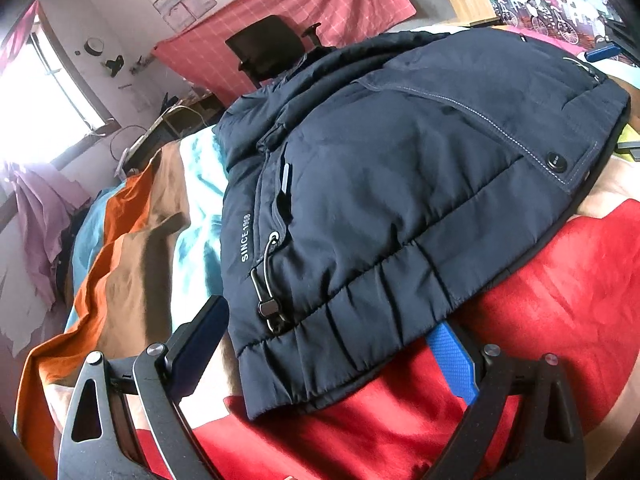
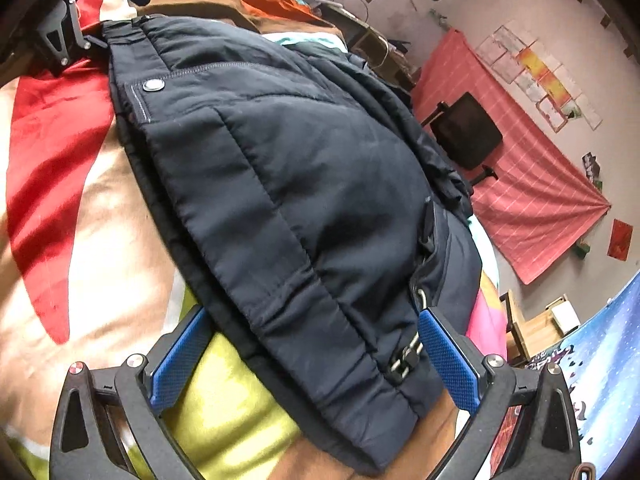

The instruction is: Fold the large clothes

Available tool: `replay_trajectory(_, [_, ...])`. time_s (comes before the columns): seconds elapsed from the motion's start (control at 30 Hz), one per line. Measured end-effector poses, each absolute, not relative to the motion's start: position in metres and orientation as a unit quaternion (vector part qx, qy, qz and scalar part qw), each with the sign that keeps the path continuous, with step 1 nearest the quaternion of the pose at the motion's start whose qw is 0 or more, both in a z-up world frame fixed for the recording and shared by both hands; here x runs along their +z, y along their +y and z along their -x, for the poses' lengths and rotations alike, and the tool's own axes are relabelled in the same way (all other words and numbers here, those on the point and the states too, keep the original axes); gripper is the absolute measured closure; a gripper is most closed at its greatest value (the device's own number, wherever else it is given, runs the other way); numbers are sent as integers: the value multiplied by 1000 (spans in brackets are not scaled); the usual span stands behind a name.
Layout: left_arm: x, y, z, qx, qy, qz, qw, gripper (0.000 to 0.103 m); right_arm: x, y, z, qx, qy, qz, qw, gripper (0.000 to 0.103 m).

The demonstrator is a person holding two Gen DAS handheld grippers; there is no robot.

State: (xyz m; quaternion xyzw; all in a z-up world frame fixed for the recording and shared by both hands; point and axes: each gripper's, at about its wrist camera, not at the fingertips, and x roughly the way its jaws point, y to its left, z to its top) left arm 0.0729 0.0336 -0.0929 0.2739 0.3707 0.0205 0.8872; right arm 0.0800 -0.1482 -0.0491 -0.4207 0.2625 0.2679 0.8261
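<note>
Navy padded jacket (image 1: 400, 184) lies on the multicolour bedspread (image 1: 540, 280), already doubled into a compact bundle; judging by that, most folds look done, maybe one more fold or a tidy left. Left gripper (image 1: 332, 344): jaws spread wide, hem corner lying between its fingers, nothing pinched. Right gripper (image 2: 312, 356): also spread, straddling the other hem end. Fabric matte, quilted, puffy; gathered elastic hem, metal snap (image 1: 557, 160), cord toggle (image 1: 268, 306), white print ahead of the left tool.
</note>
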Motion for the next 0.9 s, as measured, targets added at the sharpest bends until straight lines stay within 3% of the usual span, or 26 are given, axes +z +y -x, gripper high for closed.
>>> replay_trajectory(0.1, [-91, 32, -73, 20, 368, -273, 889, 12, -50, -146, -83, 260, 251, 433, 826, 1])
replay_trajectory(0.23, [-85, 33, -71, 13, 358, -265, 895, 14, -47, -145, -89, 250, 245, 421, 836, 29])
replay_trajectory(0.37, [-79, 31, -69, 11, 347, -271, 898, 15, -38, -148, -89, 252, 246, 395, 849, 45])
replay_trajectory(0.4, [-78, 31, -68, 7, 344, -272, 899, 20, -36, -147, -88, 255, 244, 392, 850, 48])
replay_trajectory(0.47, [-77, 28, -65, -10, 343, -271, 899, 38, -31, -145, -85, 265, 241, 392, 847, 68])
replay_trajectory(0.57, [-74, 24, -63, -30, 346, -266, 899, 55, -25, -142, -80, 276, 237, 391, 845, 82])
replay_trajectory(0.67, [-75, 23, -65, -45, 358, -261, 895, 65, -15, -141, -87, 283, 250, 370, 849, 89])
replay_trajectory(0.9, [-46, 25, -85, -73, 371, -236, 895, 87, 19, -138, -101, 286, 255, 330, 863, 94])
